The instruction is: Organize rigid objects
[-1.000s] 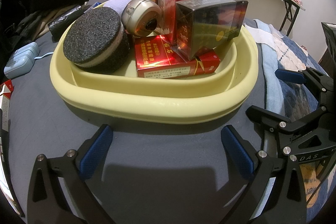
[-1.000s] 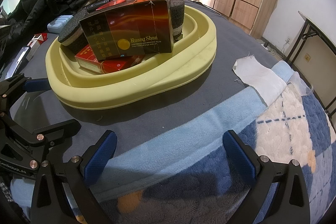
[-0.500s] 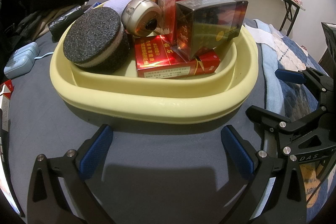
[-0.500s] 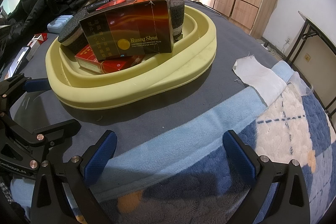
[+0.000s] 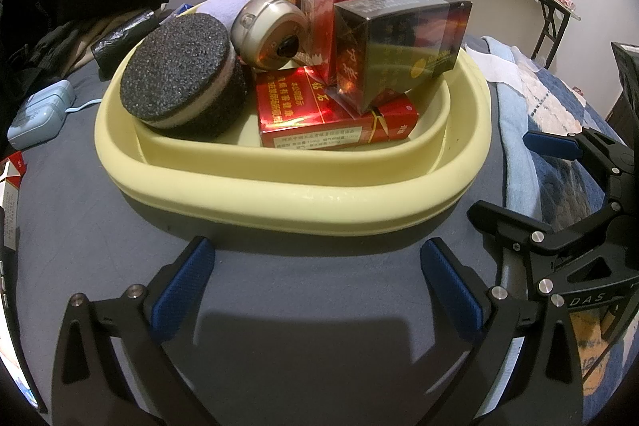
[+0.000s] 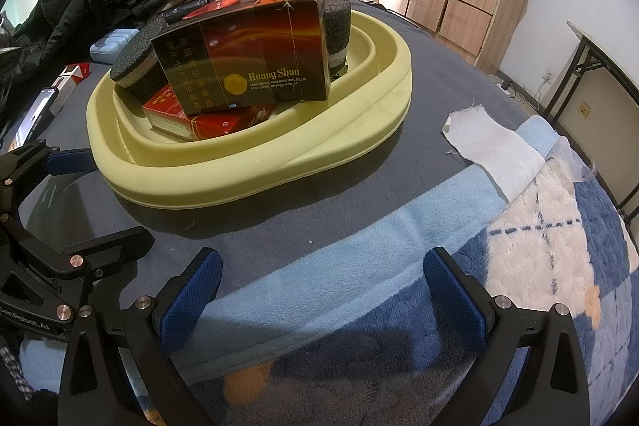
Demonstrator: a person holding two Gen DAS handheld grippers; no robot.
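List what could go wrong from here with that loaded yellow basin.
1. The dark Huang Shan carton lies tilted on the red carton, above the yellow basin rim; a nudge could tip it out.
2. The silver round object leans between the sponge disc and boxes, and may roll.

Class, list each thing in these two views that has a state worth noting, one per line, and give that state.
Left gripper: open, empty, in front of the basin.
Right gripper: open, empty, over the blue blanket.
Pale yellow plastic basin: piled full.
Dark Huang Shan carton: tilted, resting on a red box.
Flat red cigarette carton: lying at the bottom.
Round black sponge disc: leaning on the rim.
Silver round tin: on its side.
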